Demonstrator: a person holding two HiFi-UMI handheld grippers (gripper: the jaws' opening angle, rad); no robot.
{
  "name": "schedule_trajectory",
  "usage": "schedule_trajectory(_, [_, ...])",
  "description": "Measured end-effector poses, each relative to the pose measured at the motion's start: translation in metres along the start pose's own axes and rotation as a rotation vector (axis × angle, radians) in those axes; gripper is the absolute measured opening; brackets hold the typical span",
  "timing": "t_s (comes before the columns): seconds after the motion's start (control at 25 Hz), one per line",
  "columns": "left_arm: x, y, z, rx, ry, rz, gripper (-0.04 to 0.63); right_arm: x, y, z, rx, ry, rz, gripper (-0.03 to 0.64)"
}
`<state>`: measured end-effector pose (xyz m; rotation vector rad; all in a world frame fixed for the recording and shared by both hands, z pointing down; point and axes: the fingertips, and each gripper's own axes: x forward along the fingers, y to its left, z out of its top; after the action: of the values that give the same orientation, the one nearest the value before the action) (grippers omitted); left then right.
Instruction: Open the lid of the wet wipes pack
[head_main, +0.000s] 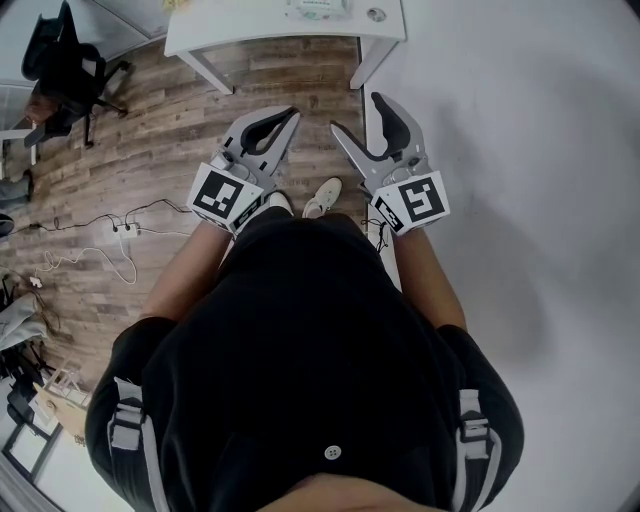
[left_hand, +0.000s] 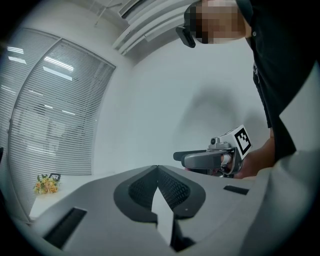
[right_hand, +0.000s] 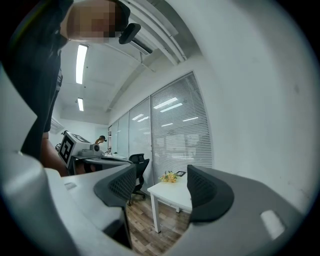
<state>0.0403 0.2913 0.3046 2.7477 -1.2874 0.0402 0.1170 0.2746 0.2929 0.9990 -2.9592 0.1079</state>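
Observation:
A white table (head_main: 240, 28) stands ahead at the top of the head view, with a pale flat pack (head_main: 318, 8) lying on it that may be the wet wipes pack; its lid cannot be made out. Both grippers are held level in the air in front of the person, well short of the table. My left gripper (head_main: 291, 116) is shut with nothing in it; its pads meet (left_hand: 157, 169). My right gripper (head_main: 357, 113) is open and empty, its jaws wide apart (right_hand: 162, 189), framing the table's corner (right_hand: 172, 194).
A white wall (head_main: 520, 150) runs close along the right. A black office chair (head_main: 65, 65) stands at the far left and cables (head_main: 110, 235) lie on the wood floor. Yellow flowers (right_hand: 169, 176) sit on the table. A small round object (head_main: 375, 14) lies beside the pack.

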Motion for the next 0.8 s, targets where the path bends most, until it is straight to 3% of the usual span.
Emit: schedule_trajectory(0.8, [0.057, 0.014, 0.002, 0.01, 0.016, 0.073, 0.008, 0.024, -0.069, -0.009, 0.022, -0.007, 0.045, 0.318])
